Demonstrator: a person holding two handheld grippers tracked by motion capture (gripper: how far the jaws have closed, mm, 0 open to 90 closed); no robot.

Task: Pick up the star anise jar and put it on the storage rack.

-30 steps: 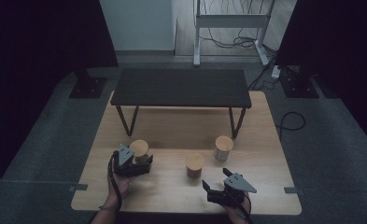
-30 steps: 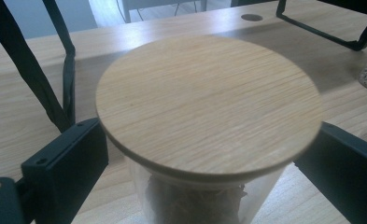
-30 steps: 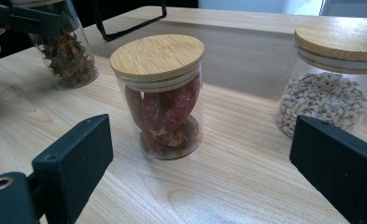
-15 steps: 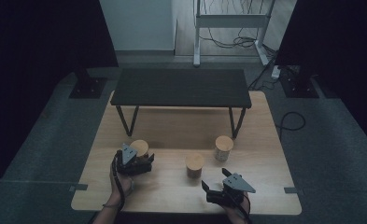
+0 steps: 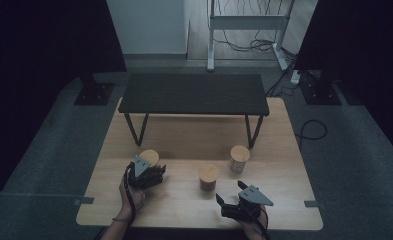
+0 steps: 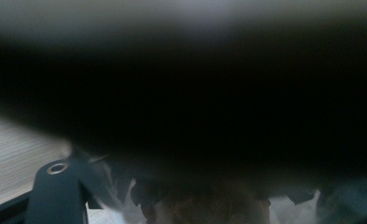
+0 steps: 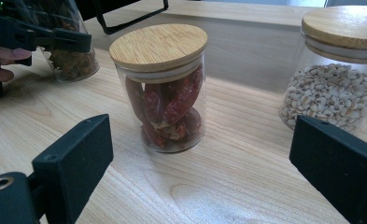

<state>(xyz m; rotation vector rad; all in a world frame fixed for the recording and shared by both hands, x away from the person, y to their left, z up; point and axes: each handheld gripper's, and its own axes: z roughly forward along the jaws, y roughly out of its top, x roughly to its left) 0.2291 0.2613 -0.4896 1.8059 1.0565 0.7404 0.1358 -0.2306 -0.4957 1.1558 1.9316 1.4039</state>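
On the near left of the pale wooden desk [image 5: 184,145], the left tongs [image 5: 151,172] have just been closing and now pinch the left jar [image 5: 149,158], a glass jar with a bamboo lid; from the right gripper view the black jaws clamp its glass wall [image 7: 71,60] just below the top, dried brownish contents showing inside, with the person's fingers [image 7: 3,56] behind; the left gripper view is dark and blurred, the jar pressed right up against its camera. Near the right front edge, the right tongs [image 5: 232,205] hover spread apart, holding nothing; they face the middle jar [image 7: 165,88], upright with red dried chillies inside and its round lid on. Beside it, farther right, stands a third lidded jar [image 7: 335,70] of pale grains. Behind all three, a low black bench [image 5: 194,94] stands on the desk.
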